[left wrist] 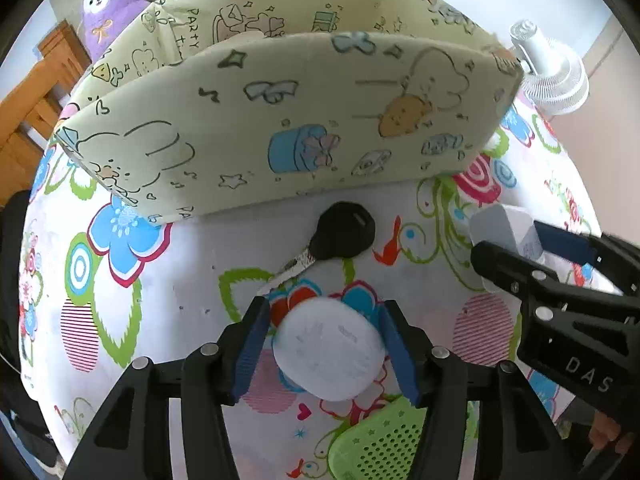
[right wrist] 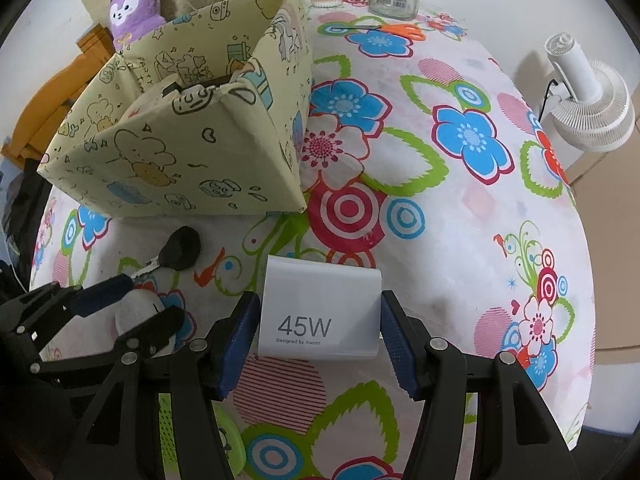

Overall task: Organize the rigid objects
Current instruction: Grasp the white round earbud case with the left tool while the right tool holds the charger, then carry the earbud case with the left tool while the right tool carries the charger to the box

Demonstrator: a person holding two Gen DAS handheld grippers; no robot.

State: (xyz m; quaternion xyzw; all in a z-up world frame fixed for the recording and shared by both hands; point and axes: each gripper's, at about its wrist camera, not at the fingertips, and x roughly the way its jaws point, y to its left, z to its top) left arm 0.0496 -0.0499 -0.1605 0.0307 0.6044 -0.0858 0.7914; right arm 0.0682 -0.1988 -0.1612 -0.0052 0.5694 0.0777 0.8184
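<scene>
Hand-held gripper, left (left wrist: 322, 344): jaws part-open around a white oval case (left wrist: 328, 350) on the floral counter (left wrist: 400, 208), the blue pads (left wrist: 250, 350) beside its flanks; whether they press on it cannot be told from either view. Hand-held gripper, right (right wrist: 318, 336): jaws straddle a white 45W charger (right wrist: 320, 310) with a narrow gap visible at each side, so it is not yet clamped. A black-headed key (left wrist: 340, 240) lies at 12 o'clock from the case, just in front of the cartoon-print storage box (left wrist: 280, 128), which stands at 12 o'clock in the left view and 10 o'clock in the right view. A green perforated object (left wrist: 384, 444) lies at 6 o'clock.

To do the step well, each pair of pads should probably close squarely on the flat sides, centred, before lifting; the smooth oval case may slip if pinched near its rim. Both loads must clear the box wall before release.
</scene>
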